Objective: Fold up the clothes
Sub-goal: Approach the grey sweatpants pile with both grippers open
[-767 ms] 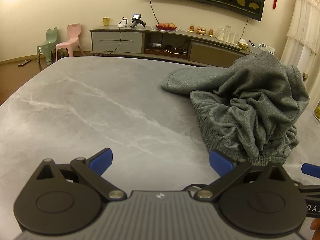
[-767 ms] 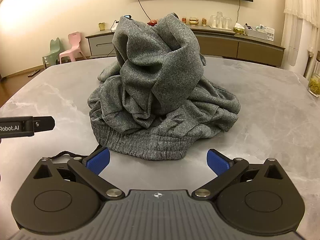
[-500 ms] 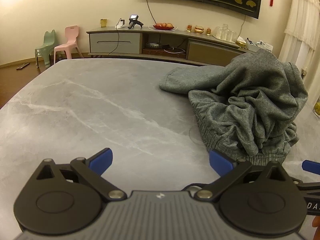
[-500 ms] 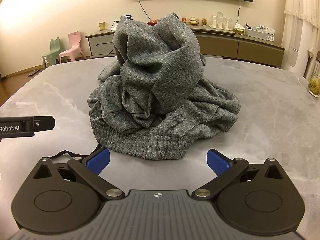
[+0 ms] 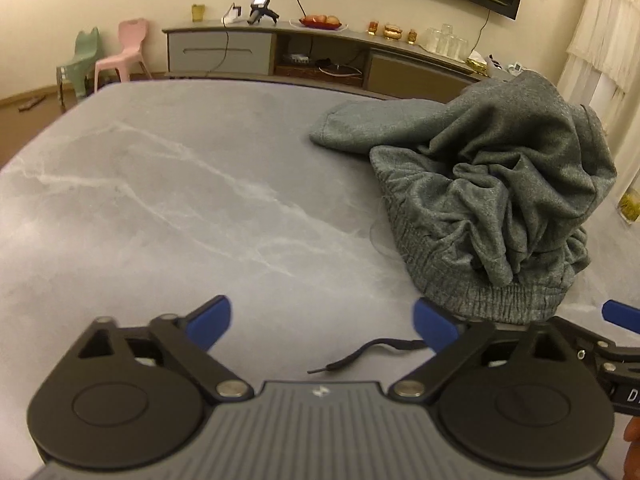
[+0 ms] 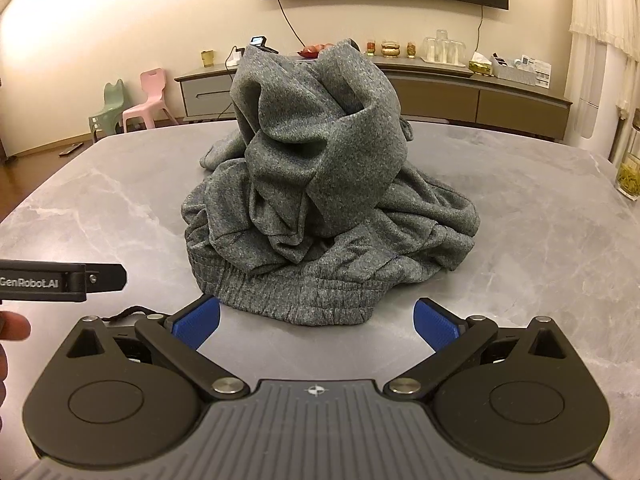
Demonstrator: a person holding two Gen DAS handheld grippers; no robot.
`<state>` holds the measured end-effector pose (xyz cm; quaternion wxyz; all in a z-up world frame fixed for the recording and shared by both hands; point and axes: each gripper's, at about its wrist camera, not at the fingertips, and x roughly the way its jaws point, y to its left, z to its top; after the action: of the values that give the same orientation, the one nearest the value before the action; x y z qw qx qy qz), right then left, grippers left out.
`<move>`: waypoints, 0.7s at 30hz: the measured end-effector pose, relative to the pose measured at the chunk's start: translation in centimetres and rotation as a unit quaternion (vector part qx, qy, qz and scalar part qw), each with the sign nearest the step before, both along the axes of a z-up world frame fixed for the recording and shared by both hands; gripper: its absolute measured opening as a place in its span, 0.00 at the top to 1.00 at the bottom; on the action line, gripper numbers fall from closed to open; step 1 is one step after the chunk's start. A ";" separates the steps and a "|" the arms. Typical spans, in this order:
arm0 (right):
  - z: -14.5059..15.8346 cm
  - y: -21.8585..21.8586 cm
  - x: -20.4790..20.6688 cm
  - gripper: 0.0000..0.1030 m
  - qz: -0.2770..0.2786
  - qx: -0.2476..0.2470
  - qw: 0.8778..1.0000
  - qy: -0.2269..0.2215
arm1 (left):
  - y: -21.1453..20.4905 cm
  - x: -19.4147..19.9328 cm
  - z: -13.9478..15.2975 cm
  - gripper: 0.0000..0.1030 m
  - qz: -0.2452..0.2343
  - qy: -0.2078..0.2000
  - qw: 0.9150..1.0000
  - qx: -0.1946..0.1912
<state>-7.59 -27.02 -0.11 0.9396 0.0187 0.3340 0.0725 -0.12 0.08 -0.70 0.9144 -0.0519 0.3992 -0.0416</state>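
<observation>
Grey marble-patterned table (image 5: 168,200) fills both views, with a long low TV cabinet (image 5: 320,52) against the far wall.

Change since the earlier frames: in the left wrist view the camera now looks further down, and a black drawstring (image 5: 360,354), previously not visible, lies on the table between the fingers at 6 o'clock. The right wrist view is unchanged; the garment has not moved.

Left to right, left wrist view: 2 small plastic chairs (image 5: 108,60), 1 green and 1 pink, stand at 10 o'clock. A red dish of fruit (image 5: 320,21) sits on the cabinet top at 12 o'clock; its contents are orange-toned, kind not determinable. Clear glasses (image 5: 446,40) stand at 1 o'clock. The grey sweatpants (image 5: 500,208) lie in a crumpled heap at 3 o'clock, elastic waistband nearest the camera.

Left gripper (image 5: 322,320): jaws spread wide, nothing pinched; only the drawstring end lies loose below them. Its right blue pad sits just beside the waistband; contact cannot be confirmed.

Right wrist view: the sweatpants (image 6: 320,184) are at 12 o'clock, centre of the table (image 6: 540,220). Right gripper (image 6: 316,320): jaws fully spread, empty, just short of the waistband. A jar (image 6: 629,172) with yellow-green contents stands at 3 o'clock.
</observation>
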 end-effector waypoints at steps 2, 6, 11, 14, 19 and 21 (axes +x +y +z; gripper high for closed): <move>0.1 0.1 -0.2 0.01 0.006 0.002 1.000 -0.003 | 0.0 0.0 0.0 0.28 -0.003 0.000 1.000 -0.003; 0.3 0.4 -0.4 0.14 0.021 0.001 1.000 -0.007 | -0.4 -0.3 0.3 0.53 -0.016 -0.002 1.000 0.000; 0.1 0.7 -0.4 0.47 0.039 0.006 0.999 -0.001 | -0.7 -0.6 0.5 0.89 -0.017 -0.011 1.000 0.004; 0.0 0.7 -0.4 0.71 0.048 0.011 0.999 0.001 | -0.6 -0.6 0.8 0.97 -0.011 -0.019 1.000 0.007; 0.1 0.7 -0.6 0.96 0.053 0.012 0.999 -0.003 | -0.4 -0.7 1.0 1.00 -0.005 -0.025 1.000 0.009; 0.2 0.8 -0.6 0.97 0.053 0.011 0.999 -0.005 | -0.4 -0.7 1.0 1.00 -0.004 -0.026 1.000 0.009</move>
<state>-8.20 -26.23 0.04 0.9360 0.0104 0.3286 0.1261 -0.80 -0.31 0.31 0.9248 -0.0410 0.3759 -0.0433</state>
